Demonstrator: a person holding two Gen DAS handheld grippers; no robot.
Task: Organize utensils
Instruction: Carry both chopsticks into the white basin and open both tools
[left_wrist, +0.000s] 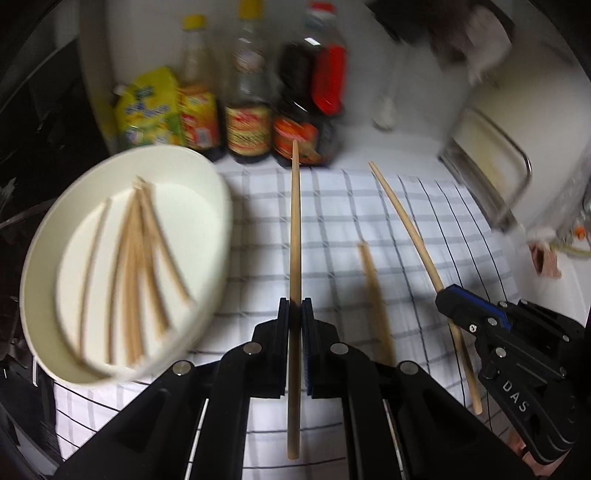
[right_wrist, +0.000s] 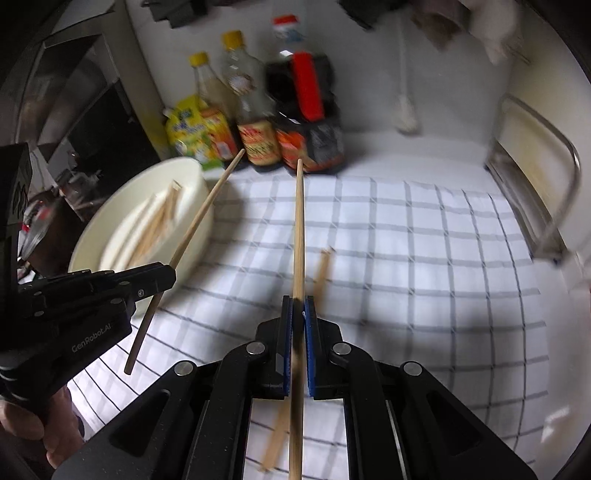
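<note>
Chopsticks: one clamped in left gripper (left_wrist: 295, 306), one clamped in right gripper (right_wrist: 298, 306), both held above checked cloth (right_wrist: 424, 258); one loose on cloth; several in white bowl (left_wrist: 218, 206).

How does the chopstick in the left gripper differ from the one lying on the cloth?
The left gripper clamps its chopstick above the checked cloth; the loose chopstick lies untouched on it. The clamped one looks sharp, the loose one blurred. Both are plain light wood.

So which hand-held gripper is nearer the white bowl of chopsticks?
Left. The left hand-held gripper, holding a chopstick, is right beside the white bowl; the right hand-held gripper is farther right over the checked cloth.
</note>
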